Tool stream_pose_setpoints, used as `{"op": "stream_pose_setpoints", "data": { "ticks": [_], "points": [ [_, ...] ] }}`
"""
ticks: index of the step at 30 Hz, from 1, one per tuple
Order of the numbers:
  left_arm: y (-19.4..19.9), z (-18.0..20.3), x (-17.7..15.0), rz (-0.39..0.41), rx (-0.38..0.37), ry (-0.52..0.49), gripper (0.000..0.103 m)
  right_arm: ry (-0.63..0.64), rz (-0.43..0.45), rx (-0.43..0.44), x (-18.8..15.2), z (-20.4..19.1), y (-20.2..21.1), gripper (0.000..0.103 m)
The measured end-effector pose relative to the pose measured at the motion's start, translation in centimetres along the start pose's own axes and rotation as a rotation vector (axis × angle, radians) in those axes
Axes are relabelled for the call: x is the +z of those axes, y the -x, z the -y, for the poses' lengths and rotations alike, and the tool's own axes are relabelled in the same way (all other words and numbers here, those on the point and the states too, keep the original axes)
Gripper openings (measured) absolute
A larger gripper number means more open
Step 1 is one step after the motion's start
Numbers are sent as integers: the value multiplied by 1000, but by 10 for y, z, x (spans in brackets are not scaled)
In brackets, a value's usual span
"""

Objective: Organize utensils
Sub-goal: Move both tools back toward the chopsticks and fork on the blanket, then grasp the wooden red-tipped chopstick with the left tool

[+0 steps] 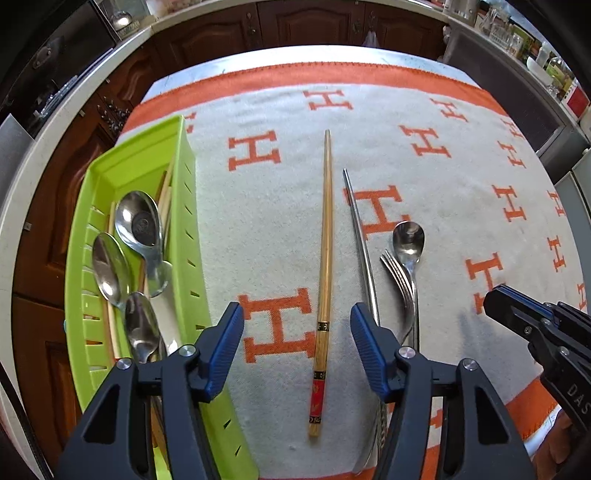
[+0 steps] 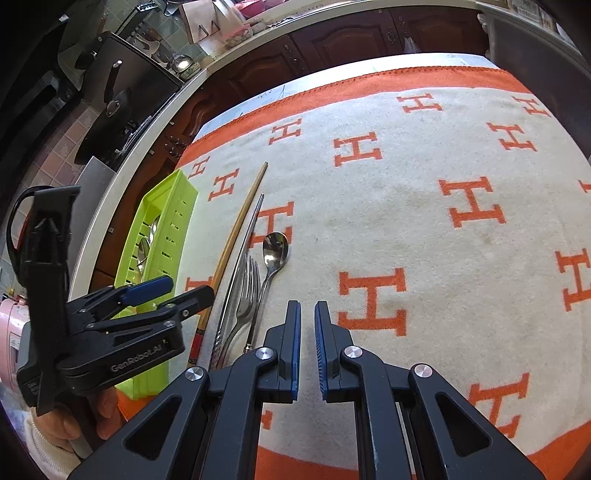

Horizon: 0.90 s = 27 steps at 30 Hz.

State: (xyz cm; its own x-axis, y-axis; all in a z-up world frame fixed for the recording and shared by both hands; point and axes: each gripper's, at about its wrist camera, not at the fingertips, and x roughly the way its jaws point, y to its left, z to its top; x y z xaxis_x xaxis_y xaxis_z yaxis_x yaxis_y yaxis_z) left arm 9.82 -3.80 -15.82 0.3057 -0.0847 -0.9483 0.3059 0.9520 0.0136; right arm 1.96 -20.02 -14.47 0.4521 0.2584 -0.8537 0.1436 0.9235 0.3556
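Note:
A wooden chopstick (image 1: 325,258) with a red-and-black handle end lies lengthwise on the blanket. My left gripper (image 1: 297,314) hangs open over it, one finger on each side of its handle half, the pads not touching it. To its right lie a metal chopstick (image 1: 360,240), a fork (image 1: 400,280) and a small spoon (image 1: 408,240). The green slotted tray (image 1: 184,184) on the left holds three spoons (image 1: 138,221) and several pale chopsticks. My right gripper (image 2: 307,308) is shut on nothing above bare blanket, right of the spoon (image 2: 275,247).
The cream blanket (image 2: 424,229) with orange H marks and an orange border covers the table. Dark wooden cabinets (image 1: 306,26) and a pale counter edge (image 1: 44,140) run behind and to the left. A hand (image 2: 62,424) holds the left gripper (image 2: 192,288).

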Motion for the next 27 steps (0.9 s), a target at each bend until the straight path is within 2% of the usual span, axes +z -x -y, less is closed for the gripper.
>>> {"op": "stream_pose_setpoints", "data": {
  "ticks": [6,15,16,17,18,19,27],
  "points": [
    [-13,9,3,-20,31,-30,53,2,-17,31,3,1,-10,8],
    [-13,11,5,-2,-6,-41,47,35,-26,60,3,-9,-16,8],
    [-12,11,5,3,-3,-40,43,36,-27,63,3,-10,-17,8],
    [-12,10,5,13,7,-36,35,38,-27,67,3,-11,-17,8],
    [-11,9,6,24,20,-33,24,42,-28,69,2,-12,-17,8],
    [-12,8,6,21,-7,-31,5,45,-29,70,2,-12,-16,8],
    [-8,1,5,63,-34,46,4,85,-25,77,0,-24,-12,8]
  ]
}}
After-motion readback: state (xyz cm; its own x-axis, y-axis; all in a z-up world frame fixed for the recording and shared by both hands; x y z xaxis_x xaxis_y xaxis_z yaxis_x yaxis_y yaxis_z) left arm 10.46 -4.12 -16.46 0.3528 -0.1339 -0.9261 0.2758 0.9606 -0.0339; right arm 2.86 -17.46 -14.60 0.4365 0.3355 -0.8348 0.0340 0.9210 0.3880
